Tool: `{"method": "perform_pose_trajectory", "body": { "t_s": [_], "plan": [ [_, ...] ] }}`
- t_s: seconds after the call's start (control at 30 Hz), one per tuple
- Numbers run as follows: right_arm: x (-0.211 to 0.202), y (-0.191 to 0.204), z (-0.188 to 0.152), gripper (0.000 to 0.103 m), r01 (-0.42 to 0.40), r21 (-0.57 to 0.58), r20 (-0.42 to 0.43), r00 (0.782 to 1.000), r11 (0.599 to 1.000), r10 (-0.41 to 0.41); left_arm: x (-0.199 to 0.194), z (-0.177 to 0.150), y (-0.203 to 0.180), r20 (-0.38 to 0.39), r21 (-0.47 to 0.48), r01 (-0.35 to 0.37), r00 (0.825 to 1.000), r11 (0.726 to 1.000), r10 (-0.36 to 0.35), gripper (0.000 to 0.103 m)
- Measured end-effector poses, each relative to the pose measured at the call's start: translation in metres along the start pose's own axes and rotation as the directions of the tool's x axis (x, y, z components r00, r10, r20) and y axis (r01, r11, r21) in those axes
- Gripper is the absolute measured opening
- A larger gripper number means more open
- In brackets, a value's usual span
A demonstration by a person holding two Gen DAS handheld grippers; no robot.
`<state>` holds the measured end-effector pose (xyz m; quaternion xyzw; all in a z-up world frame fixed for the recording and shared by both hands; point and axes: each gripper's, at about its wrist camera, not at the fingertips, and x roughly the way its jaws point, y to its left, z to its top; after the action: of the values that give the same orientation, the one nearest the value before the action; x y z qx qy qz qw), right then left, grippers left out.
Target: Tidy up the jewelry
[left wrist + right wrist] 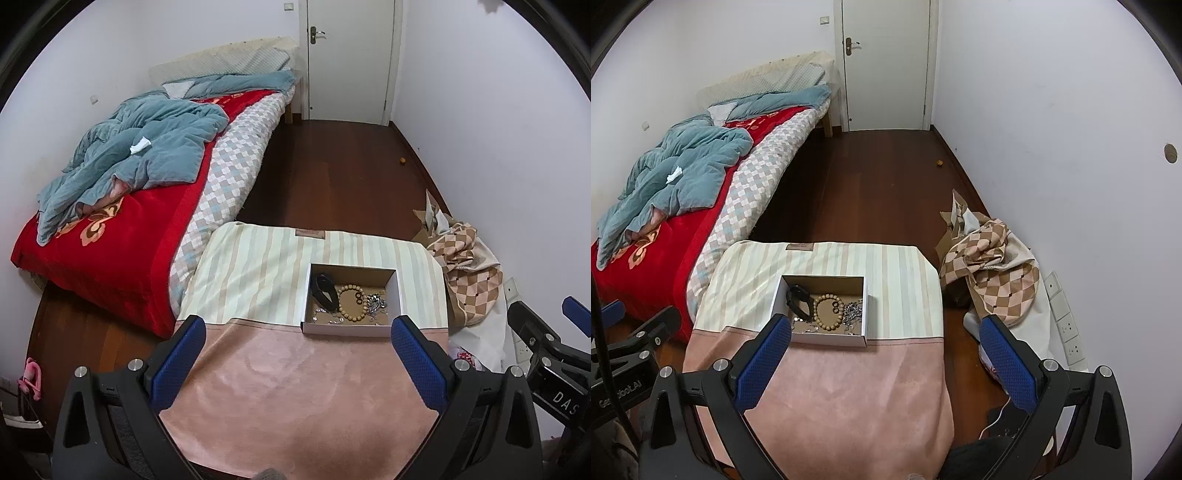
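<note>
An open cardboard box (397, 295) (866, 314) sits on a cloth-covered table (295, 387) (849, 398). Inside lie a wooden bead bracelet (341, 308) (818, 317), a black wristband (325, 291) (798, 297), silver chain jewelry (376, 304) (853, 312) and small dark rings (357, 299) (836, 304). My left gripper (297, 328) is open and empty, held above the pink cloth just before the box. My right gripper (882, 328) is open and empty, its left finger at the box's near left corner. Each gripper shows at the edge of the other view, the right (546, 343) and the left (639, 339).
A bed (122, 206) (683, 192) with a red blanket and a blue quilt stands to the left. A checked cloth pile (469, 273) (993, 277) lies on the floor at the right by the wall. Dark wood floor runs to a white door (347, 55) (886, 62).
</note>
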<state>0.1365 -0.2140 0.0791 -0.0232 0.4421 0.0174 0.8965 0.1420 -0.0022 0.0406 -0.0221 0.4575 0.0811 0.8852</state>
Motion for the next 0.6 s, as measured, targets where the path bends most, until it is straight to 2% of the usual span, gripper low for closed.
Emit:
{"method": "perform_pose_trajectory", "body": {
  "t_s": [0.6],
  "plan": [
    [0.0037,0.0050,-0.0029,0.103,-0.001,-0.021,-0.018,1.000,1.000,0.000,0.0069,0.0000,0.0013,-0.019,0.012,0.006,1.000,1.000,-0.005,0.102]
  ]
}}
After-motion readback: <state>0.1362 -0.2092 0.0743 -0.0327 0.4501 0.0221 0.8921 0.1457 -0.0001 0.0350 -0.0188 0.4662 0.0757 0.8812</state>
